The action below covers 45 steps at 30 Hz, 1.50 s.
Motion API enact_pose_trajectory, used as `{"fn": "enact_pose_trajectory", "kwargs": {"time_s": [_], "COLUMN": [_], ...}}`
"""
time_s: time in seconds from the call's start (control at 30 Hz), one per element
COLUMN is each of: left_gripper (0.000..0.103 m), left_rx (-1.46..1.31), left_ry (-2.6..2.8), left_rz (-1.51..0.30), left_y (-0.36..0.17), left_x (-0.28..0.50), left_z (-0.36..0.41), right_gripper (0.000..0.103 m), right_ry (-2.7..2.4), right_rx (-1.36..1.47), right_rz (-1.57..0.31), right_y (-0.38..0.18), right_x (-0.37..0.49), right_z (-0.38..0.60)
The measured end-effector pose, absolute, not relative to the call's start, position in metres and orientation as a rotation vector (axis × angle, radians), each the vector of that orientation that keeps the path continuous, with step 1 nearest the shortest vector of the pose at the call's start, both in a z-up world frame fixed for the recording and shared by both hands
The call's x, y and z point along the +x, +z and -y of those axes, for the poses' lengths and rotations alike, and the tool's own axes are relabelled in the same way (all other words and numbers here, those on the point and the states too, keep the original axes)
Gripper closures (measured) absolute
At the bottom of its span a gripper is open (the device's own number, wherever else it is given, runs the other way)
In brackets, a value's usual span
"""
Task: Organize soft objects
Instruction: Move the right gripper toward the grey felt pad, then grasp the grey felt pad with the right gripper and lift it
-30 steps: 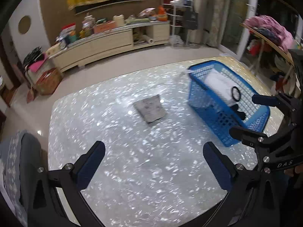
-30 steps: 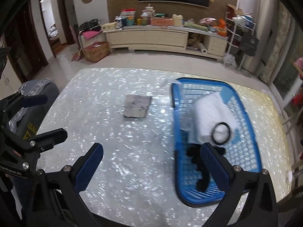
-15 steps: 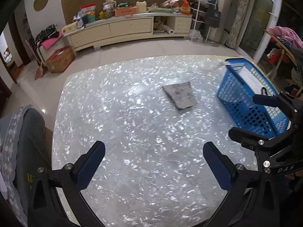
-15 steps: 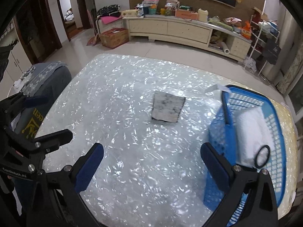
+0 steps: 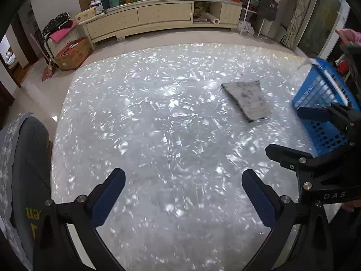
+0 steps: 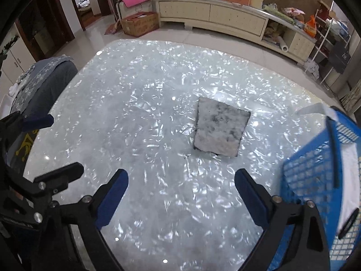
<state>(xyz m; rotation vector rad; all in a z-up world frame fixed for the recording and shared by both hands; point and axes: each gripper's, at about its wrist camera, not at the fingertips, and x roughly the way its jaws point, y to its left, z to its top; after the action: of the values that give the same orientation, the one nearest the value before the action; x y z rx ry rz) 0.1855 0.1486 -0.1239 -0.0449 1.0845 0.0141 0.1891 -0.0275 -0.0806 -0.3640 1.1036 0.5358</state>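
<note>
Here, the flat grey mottled cloth square (image 6: pixel 220 128) is lying mid-counter on the shimmering white counter (image 6: pixel 140 122), left of the blue plastic lattice basket (image 6: pixel 315 180), which is getting cut off at the frame's right edge. The left claw (image 5: pixel 183 194) is gaping empty; the right claw (image 6: pixel 181 194), empty, is closing slightly.

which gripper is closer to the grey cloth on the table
Right. The grey cloth lies just ahead of the right gripper, its empty jaws closing slightly. The left gripper is farther, with the cloth off toward its right.
</note>
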Motion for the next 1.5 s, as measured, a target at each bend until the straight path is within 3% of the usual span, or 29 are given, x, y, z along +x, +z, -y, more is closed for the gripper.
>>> {"fn": "enact_pose_trajectory", "kwargs": {"time_s": [0.5, 0.67, 0.73, 0.8, 0.83, 0.87, 0.93, 1.0, 1.5], "left_gripper": [0.001, 0.001, 0.001, 0.001, 0.001, 0.001, 0.001, 0.0, 0.0], "left_rx": [0.025, 0.005, 0.004, 0.007, 0.008, 0.006, -0.001, -0.003, -0.047], "left_ry": [-0.026, -0.04, -0.049, -0.055, -0.057, -0.058, -0.057, -0.052, -0.05], "left_rz": [-1.096, -1.103, -1.11, -1.109, -1.105, -1.102, -1.104, -1.1, -1.081], "left_y": [-0.168, -0.174, -0.176, -0.177, -0.176, -0.175, -0.175, -0.174, -0.139], "left_x": [0.253, 0.265, 0.266, 0.266, 0.266, 0.266, 0.265, 0.262, 0.203], "left_z": [-0.143, -0.145, -0.144, -0.142, -0.143, -0.142, -0.143, -0.144, -0.128], "right_gripper": [0.017, 0.042, 0.048, 0.059, 0.078, 0.089, 0.091, 0.103, 0.103], "right_ry": [0.44, 0.408, 0.403, 0.411, 0.405, 0.39, 0.374, 0.372, 0.483], "right_rx": [-0.341, -0.348, -0.384, -0.381, -0.38, -0.388, -0.413, -0.416, -0.316], "right_rz": [-1.164, -1.158, -1.128, -1.111, -1.105, -1.093, -1.084, -1.086, -1.101], "right_y": [-0.129, -0.136, -0.138, -0.138, -0.136, -0.135, -0.135, -0.134, -0.089], "right_x": [0.238, 0.244, 0.241, 0.237, 0.236, 0.235, 0.234, 0.233, 0.166], "right_z": [0.024, 0.024, 0.021, 0.02, 0.021, 0.02, 0.019, 0.02, 0.047]}}
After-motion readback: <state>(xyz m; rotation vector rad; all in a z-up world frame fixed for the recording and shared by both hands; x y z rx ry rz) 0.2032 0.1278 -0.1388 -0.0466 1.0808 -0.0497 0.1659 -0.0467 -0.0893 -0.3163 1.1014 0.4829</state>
